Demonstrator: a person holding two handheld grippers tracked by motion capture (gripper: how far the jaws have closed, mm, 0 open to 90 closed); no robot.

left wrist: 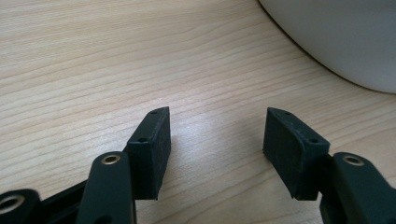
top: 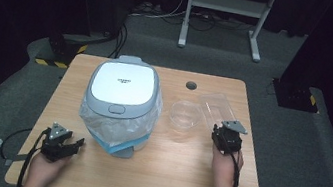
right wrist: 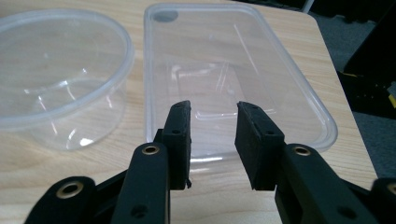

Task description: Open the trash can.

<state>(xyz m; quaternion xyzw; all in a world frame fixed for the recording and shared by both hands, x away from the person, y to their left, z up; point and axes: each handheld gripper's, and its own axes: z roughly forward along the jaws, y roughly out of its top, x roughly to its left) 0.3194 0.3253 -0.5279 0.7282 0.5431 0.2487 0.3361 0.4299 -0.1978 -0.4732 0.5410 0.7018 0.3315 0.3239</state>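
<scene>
A grey-and-white rice cooker (top: 122, 97) with its lid down stands on the left half of the wooden table (top: 183, 169), wrapped low down in clear plastic over a blue base. To its right sit a round clear plastic bowl (top: 185, 114) (right wrist: 56, 84) and a clear rectangular plastic container (top: 215, 106) (right wrist: 224, 79). My left gripper (top: 76, 144) (left wrist: 217, 140) rests near the table's front left corner, open, with bare wood between its jaws. My right gripper (top: 223, 131) (right wrist: 212, 128) is open just short of the rectangular container's near rim, holding nothing.
A round cable hole (top: 191, 85) is cut into the table's far edge. A white curved body (left wrist: 345, 37) rises at the upper right of the left gripper view. On the dark floor beyond the table stand a white metal frame (top: 225, 12) and cables.
</scene>
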